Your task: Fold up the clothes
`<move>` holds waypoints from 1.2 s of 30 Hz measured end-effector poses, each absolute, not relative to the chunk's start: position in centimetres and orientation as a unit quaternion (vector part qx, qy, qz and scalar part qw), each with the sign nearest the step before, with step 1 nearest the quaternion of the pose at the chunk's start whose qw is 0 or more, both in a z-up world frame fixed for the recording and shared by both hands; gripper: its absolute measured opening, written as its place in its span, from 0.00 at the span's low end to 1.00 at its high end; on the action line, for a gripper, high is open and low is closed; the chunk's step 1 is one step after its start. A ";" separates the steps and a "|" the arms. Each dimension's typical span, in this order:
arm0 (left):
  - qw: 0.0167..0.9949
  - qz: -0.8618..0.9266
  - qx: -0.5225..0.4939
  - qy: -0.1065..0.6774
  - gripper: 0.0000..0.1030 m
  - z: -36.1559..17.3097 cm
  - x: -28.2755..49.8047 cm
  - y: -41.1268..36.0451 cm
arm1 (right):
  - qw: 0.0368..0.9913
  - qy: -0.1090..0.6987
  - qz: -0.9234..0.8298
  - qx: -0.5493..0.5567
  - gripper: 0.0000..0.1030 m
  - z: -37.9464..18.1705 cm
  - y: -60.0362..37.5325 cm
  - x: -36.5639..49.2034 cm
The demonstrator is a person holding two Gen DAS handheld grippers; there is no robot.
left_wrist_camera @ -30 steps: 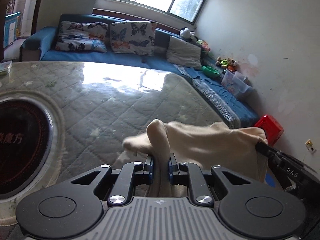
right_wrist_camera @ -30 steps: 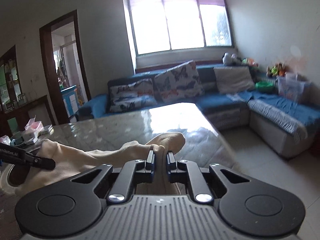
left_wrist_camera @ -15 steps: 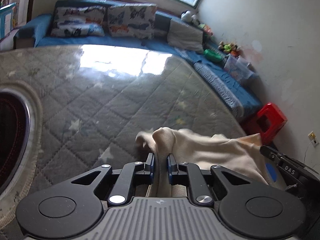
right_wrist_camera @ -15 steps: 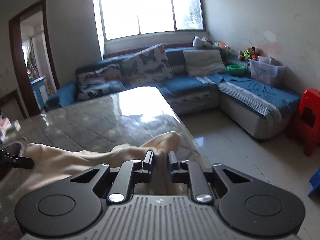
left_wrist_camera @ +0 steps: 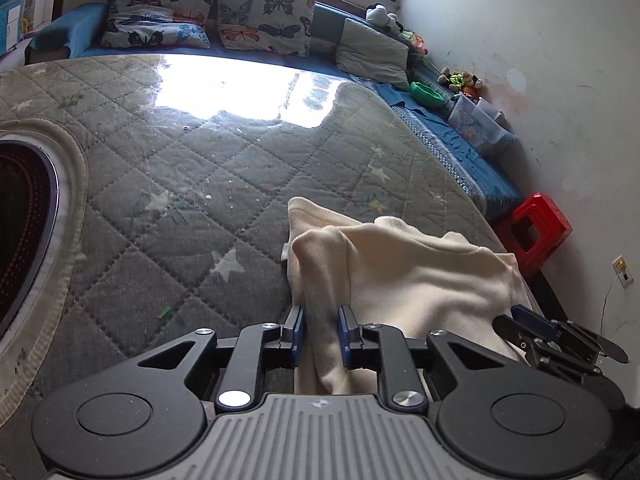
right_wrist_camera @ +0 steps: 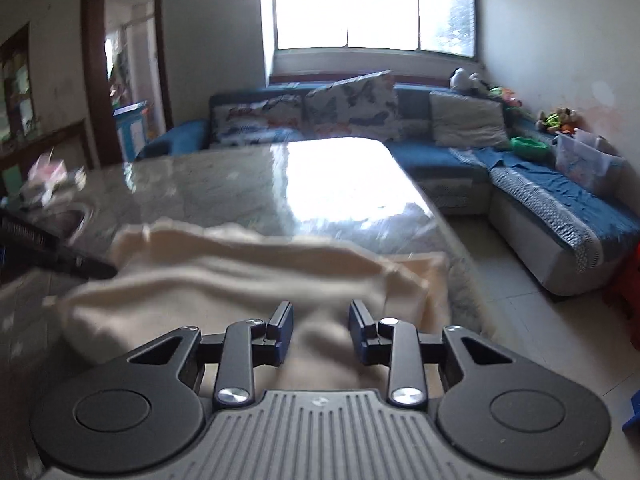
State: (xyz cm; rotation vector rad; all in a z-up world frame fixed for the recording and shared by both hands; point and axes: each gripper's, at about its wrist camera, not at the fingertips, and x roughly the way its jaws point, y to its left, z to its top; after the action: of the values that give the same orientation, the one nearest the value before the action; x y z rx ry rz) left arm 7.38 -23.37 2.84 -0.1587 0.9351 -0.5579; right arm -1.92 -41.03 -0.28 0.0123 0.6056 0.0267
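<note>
A cream garment (left_wrist_camera: 408,276) lies folded at the near right corner of the quilted grey table (left_wrist_camera: 208,184). My left gripper (left_wrist_camera: 320,334) has its jaws slightly parted with a fold of the cream cloth still between them. In the right wrist view the same garment (right_wrist_camera: 240,276) lies flat on the table. My right gripper (right_wrist_camera: 320,330) is open just above it, holding nothing. The right gripper also shows at the right edge of the left wrist view (left_wrist_camera: 560,340), and the left gripper at the left edge of the right wrist view (right_wrist_camera: 52,248).
A round dark inset (left_wrist_camera: 20,232) with a padded rim sits in the table at left. The table's right edge (right_wrist_camera: 448,232) drops to tiled floor. A blue sofa (right_wrist_camera: 560,208) with cushions runs behind and right. A red stool (left_wrist_camera: 532,236) stands by the wall.
Both grippers lowered the garment onto the table. The right gripper's jaws opened and let go of the cloth. The left gripper's jaws have widened a little around the fold.
</note>
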 end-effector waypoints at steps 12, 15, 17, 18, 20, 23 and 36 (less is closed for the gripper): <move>0.861 -0.273 -0.041 0.427 0.21 4.0 4.6 -21.7 | 0.952 0.302 0.043 0.000 0.33 1.2 -39.2 -6.0; 0.869 -0.269 -0.057 0.412 0.21 5.0 5.1 -21.9 | 0.956 0.289 0.043 0.018 0.33 2.4 -39.4 -5.3; 0.869 -0.274 -0.058 0.407 0.21 5.3 5.4 -22.7 | 0.958 0.284 0.041 0.028 0.33 2.9 -39.4 -4.4; 0.870 -0.276 -0.054 0.406 0.21 5.4 5.7 -23.3 | 0.957 0.286 0.040 0.030 0.33 2.9 -39.4 -3.8; 0.869 -0.280 -0.049 0.405 0.21 5.4 6.2 -24.4 | 0.954 0.295 0.034 0.035 0.33 2.6 -39.5 -1.9; 0.864 -0.289 -0.047 0.410 0.21 5.0 6.9 -26.0 | 0.951 0.304 0.029 0.039 0.33 2.1 -39.5 -0.4; 0.858 -0.292 -0.025 0.421 0.20 2.9 9.1 -29.3 | 0.953 0.303 0.024 0.003 0.33 1.6 -37.1 0.0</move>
State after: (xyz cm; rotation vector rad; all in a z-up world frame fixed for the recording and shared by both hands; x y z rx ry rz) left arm 9.06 -29.31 2.90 -0.0530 0.8844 -0.6131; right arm -0.02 -37.07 1.56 0.0066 0.6167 0.0479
